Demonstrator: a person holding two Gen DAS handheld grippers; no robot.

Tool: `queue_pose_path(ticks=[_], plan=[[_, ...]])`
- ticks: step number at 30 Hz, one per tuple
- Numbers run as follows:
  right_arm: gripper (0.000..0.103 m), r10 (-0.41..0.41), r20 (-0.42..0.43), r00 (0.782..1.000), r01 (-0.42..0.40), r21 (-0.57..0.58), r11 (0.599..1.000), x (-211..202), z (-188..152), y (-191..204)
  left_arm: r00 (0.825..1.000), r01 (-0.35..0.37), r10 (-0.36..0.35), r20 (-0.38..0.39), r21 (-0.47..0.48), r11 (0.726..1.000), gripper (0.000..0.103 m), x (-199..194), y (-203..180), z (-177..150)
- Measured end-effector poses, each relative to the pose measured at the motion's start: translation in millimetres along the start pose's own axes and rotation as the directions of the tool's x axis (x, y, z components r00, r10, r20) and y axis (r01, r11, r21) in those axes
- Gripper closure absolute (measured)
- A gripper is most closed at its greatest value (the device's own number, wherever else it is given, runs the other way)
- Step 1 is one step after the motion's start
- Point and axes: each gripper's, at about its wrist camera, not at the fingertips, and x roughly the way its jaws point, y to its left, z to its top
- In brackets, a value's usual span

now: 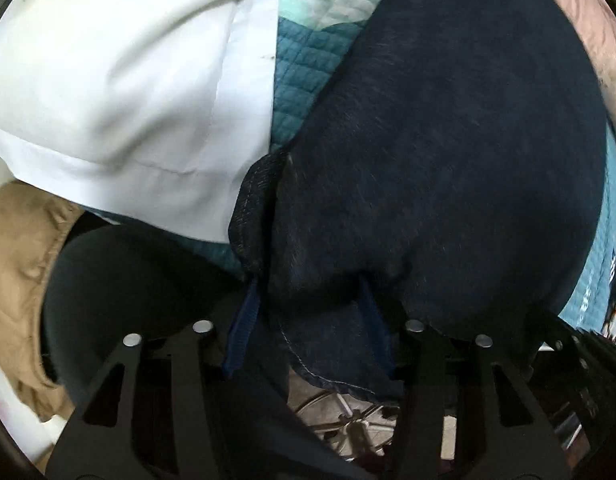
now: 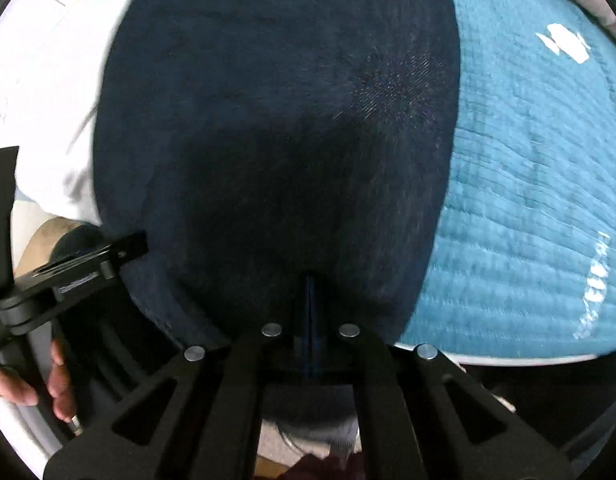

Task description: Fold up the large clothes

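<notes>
A: Jaws first: how do they stand on the left gripper (image 1: 308, 300)?

B: Partly apart, with a thick fold of the dark jeans (image 1: 448, 140) bunched between the two blue pads. The cloth fills the gap and bulges over both, so they seem to be pressing on it.

A: And the right gripper (image 2: 310, 280)?

B: Its jaws are nearly together. Dark denim lies over the tips, and a thin layer of the jeans (image 2: 275, 120) appears pinched there, though shadow hides the contact itself.

A: Where do the jeans lie?

B: Spread over a teal quilt (image 2: 528, 180) on the bed, reaching away from both grippers. In the right view the left gripper's frame shows at the left edge, with a hand (image 2: 27, 384) on its grip.

A: What is beyond the jeans?

B: A white shirt (image 1: 127, 80) lies beside them on the quilt (image 1: 303, 80), touching near the hem. Tan cloth (image 1: 15, 260) sits at the near left, pink bedding (image 1: 588, 20) at the far right.
</notes>
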Motion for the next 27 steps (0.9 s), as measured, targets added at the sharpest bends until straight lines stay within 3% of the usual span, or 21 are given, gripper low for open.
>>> queue_pose_path(ticks=[3, 5, 8, 11, 13, 15, 17, 19, 22, 25, 26, 27], plan=[[0.098, 0.113, -0.07, 0.991, -0.117, -0.07, 0.991, -7, -22, 14, 0.999, 0.043, -0.042, -0.016, 0.013, 0.999, 0.06, -6, -3, -4], [0.103, 0.05, -0.064, 0.997, -0.055, -0.081, 0.995, 14, -33, 12, 0.999, -0.005, 0.005, -0.042, 0.013, 1.0, 0.06, 6, -2, -3], [0.103, 0.095, -0.07, 0.993, -0.096, -0.011, 0.995, 38, -41, 1, 0.998, -0.011, 0.01, -0.065, -0.018, 1.0, 0.059, 21, 3, -1], [0.101, 0.05, -0.062, 0.997, -0.055, -0.084, 0.995, 9, -46, 12, 0.999, -0.011, 0.011, -0.049, 0.003, 1.0, 0.059, 7, 2, -5], [0.099, 0.07, -0.037, 0.997, -0.074, -0.101, 0.992, -11, -41, 15, 0.999, -0.028, 0.029, -0.024, 0.026, 0.999, 0.06, -3, 0, -7], [0.097, 0.087, -0.012, 0.996, -0.087, -0.063, 0.994, -27, -31, 9, 1.0, -0.023, 0.023, 0.01, 0.037, 0.999, 0.06, -17, -2, -6], [0.097, 0.098, 0.053, 0.994, -0.097, -0.02, 0.995, -47, -14, -7, 0.999, 0.024, -0.026, 0.047, 0.051, 0.998, 0.06, -32, -6, -2], [0.097, 0.061, 0.1, 0.993, -0.064, 0.024, 0.998, -61, 5, -22, 0.993, 0.055, -0.063, 0.104, 0.075, 0.996, 0.06, -51, -13, 10], [0.097, 0.026, 0.16, 0.987, -0.04, 0.083, 0.996, -64, 35, -55, 0.981, 0.042, -0.061, 0.185, 0.104, 0.994, 0.06, -63, -20, 33], [0.103, 0.014, 0.104, 0.994, -0.029, 0.14, 0.99, -29, 59, -80, 0.987, 0.01, -0.019, 0.156, 0.06, 0.998, 0.057, -31, -12, 61], [0.103, 0.022, 0.098, 0.995, -0.036, 0.143, 0.989, -16, 64, -81, 0.994, 0.033, -0.034, 0.102, 0.013, 0.999, 0.05, -4, -4, 75], [0.103, 0.035, 0.097, 0.995, -0.049, 0.149, 0.988, -13, 69, -82, 0.993, 0.063, -0.06, 0.104, -0.029, 0.998, 0.045, 4, 0, 86]])
